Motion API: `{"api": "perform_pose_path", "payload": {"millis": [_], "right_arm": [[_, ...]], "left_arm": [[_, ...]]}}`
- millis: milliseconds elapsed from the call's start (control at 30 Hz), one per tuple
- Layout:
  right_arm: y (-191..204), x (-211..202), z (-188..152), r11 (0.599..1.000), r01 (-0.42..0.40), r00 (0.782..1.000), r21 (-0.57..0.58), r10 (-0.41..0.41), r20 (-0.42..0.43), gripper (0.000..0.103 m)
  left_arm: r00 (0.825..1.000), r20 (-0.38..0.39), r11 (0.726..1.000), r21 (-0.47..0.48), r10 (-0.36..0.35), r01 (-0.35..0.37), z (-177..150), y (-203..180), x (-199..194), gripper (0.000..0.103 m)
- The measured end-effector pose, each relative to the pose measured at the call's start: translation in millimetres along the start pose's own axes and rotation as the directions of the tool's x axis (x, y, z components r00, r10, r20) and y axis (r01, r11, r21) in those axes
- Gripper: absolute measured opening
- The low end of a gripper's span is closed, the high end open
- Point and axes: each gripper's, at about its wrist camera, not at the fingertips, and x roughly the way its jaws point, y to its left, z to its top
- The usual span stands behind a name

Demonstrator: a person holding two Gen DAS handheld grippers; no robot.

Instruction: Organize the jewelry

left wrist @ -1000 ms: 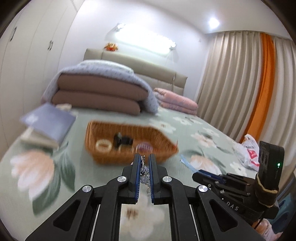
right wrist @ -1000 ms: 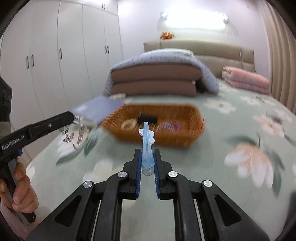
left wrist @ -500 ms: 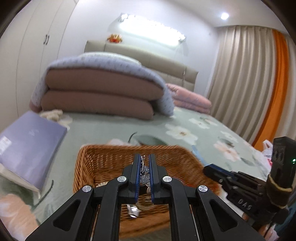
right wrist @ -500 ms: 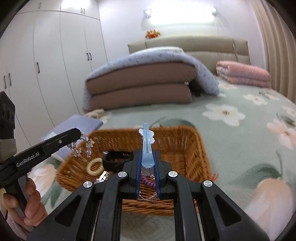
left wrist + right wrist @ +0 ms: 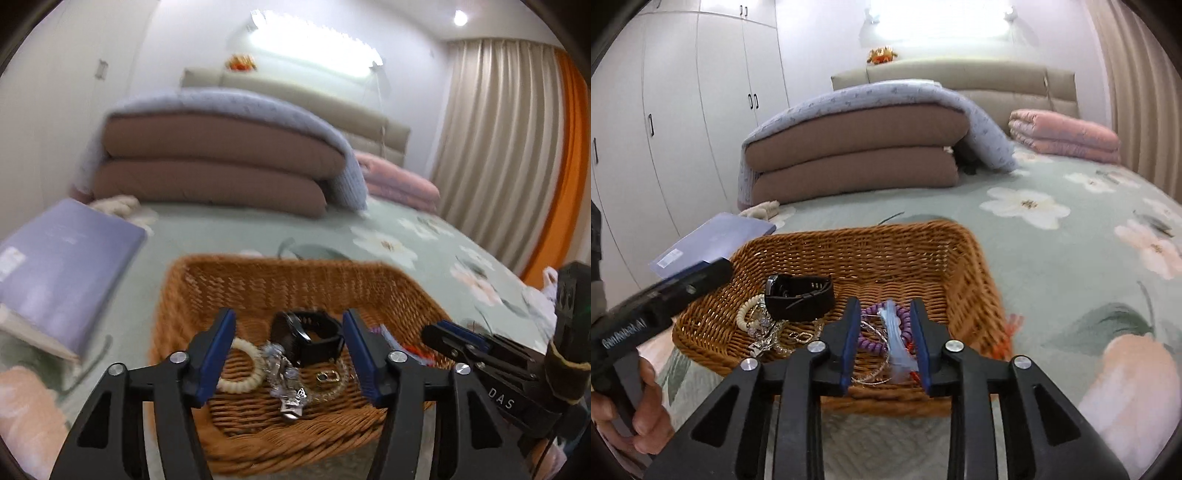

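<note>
A woven wicker basket [image 5: 258, 280] [image 5: 871, 251] sits on the flowered bedspread. In it lie a black watch [image 5: 310, 339] [image 5: 799, 295], a cream bead bracelet [image 5: 243, 369] [image 5: 744, 314], a silver charm chain [image 5: 288, 384] [image 5: 764, 339], a purple coil tie [image 5: 875, 332] and a light blue hair clip [image 5: 895, 343]. My left gripper [image 5: 288, 325] is open and empty above the basket's near side. My right gripper [image 5: 884, 310] is open and empty over the clip and coil. It also shows at the right of the left wrist view [image 5: 439, 332].
A lavender book [image 5: 59, 266] [image 5: 713, 240] lies left of the basket. Folded brown and blue quilts [image 5: 218, 155] [image 5: 857, 147] and a pink blanket [image 5: 1067, 136] are stacked behind. White wardrobes [image 5: 683, 110] stand left, curtains [image 5: 498, 147] right.
Both grippers moved over the basket and opened. The silver charm chain left my left gripper and the blue clip left my right gripper; both now lie in the basket.
</note>
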Motion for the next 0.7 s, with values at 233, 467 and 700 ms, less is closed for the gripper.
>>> {"api": "perform_pose_path", "payload": {"millis": [233,467,700], "right_arm": [[11,-92,-20,1.000,0.010,0.994,0.003,-0.010,0.113,0.046],[36,-199,-76,0.994,0.105,0.954,-0.032,-0.092,0.286,0.066],[47,-226,-105,0.992,0.119,0.946,-0.046,-0.099,0.309,0.066]], "left_arm": [[0.996,0.085,0.999,-0.048,0.011,-0.007,-13,-14,-80,0.062],[0.983,0.161,0.996,-0.017,0.085,-0.084,-76,-45,-183,0.067],[0.959,0.230,0.986,-0.016,0.168,-0.168,-114,-55,-215,0.075]]}}
